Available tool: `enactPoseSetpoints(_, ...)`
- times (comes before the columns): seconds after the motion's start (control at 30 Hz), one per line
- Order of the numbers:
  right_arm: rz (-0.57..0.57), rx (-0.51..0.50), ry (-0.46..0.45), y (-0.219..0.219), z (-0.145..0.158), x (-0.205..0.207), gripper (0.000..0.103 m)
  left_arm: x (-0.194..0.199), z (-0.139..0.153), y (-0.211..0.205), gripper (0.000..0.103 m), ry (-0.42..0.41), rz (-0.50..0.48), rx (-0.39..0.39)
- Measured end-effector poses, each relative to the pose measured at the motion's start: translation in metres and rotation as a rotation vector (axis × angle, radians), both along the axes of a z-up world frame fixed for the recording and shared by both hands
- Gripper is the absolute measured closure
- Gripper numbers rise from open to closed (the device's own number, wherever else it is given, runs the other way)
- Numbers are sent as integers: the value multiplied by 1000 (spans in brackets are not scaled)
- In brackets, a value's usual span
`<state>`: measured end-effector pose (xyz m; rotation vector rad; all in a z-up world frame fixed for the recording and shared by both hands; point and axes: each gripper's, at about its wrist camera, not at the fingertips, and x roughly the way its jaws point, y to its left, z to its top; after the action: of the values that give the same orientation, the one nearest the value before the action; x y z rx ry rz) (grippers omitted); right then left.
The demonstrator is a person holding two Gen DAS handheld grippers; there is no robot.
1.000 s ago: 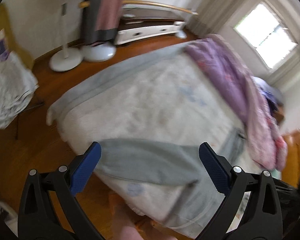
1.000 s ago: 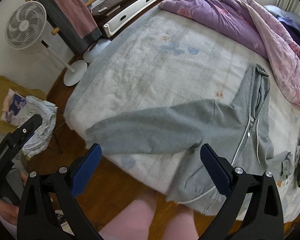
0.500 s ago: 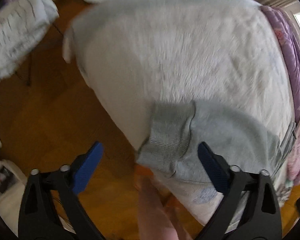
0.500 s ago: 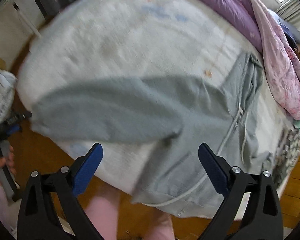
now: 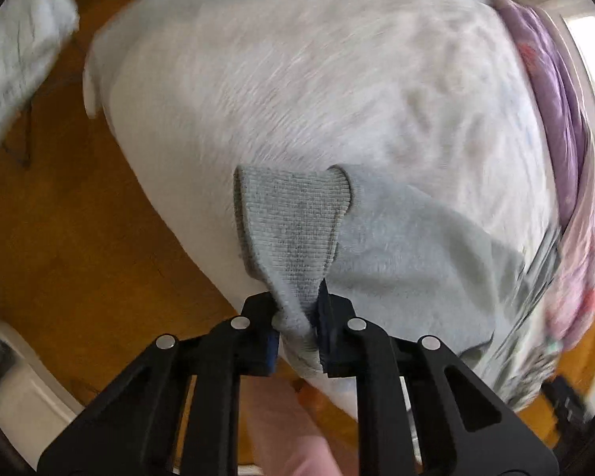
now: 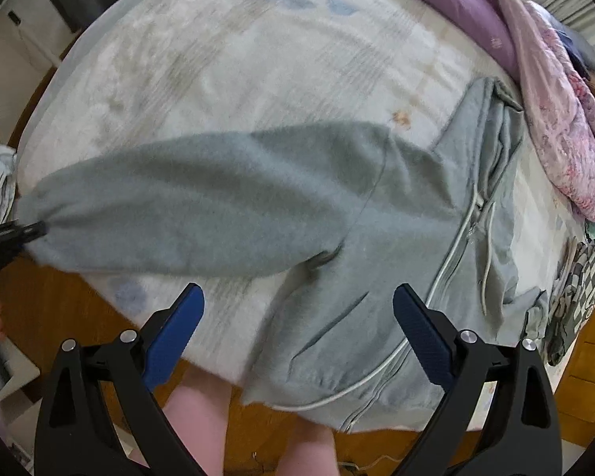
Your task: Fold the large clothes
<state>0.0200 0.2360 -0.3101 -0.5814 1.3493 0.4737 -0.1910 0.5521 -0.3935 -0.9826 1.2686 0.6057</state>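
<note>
A grey zip hoodie [image 6: 377, 206] lies spread on the bed's white cover [image 6: 258, 59], one sleeve stretched out to the left. In the left wrist view my left gripper [image 5: 297, 329] is closing, and its blue pads press on the sleeve's ribbed cuff [image 5: 289, 222] at the bed's edge. That same gripper shows at the far left of the right wrist view, at the sleeve end. My right gripper [image 6: 297, 317] hangs above the hoodie's lower body near the hem. Its jaws stand wide and are closing slightly, with no cloth between the pads.
A purple and pink quilt [image 6: 535, 59] is heaped along the bed's far right side. More folded clothing [image 6: 575, 293] lies at the right edge. The wooden floor [image 5: 79, 238] shows beside the bed, and a white bundle [image 5: 16, 75] sits at upper left. A person's legs [image 6: 194, 416] stand below.
Both grippers dropped toward the bed. The left one closed from wide open onto the sleeve cuff. The right one came nearer to the hoodie's body and stayed open.
</note>
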Motion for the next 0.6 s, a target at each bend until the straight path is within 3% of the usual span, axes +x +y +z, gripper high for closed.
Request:
enactPoseSetpoints(0.07, -27, 39, 15, -12, -3, 13, 31, 9, 27, -3, 88, -4, -27, 43)
enactPoseSetpoints(0.13, -87, 107, 78, -28, -11, 30, 58, 20, 57, -9, 88, -31, -49, 86)
enactPoseSetpoints(0.3, -275, 258, 167, -73, -41, 74, 93, 59, 131, -32, 88, -91, -93, 211)
enactPoseSetpoints(0.4, -397, 352, 244, -101, -75, 101, 99, 90, 173, -57, 88, -134, -122, 263)
enactPoseSetpoints(0.6, -627, 533, 454, -133, -158, 131, 100, 166, 246, -131, 89, -222, -261, 361)
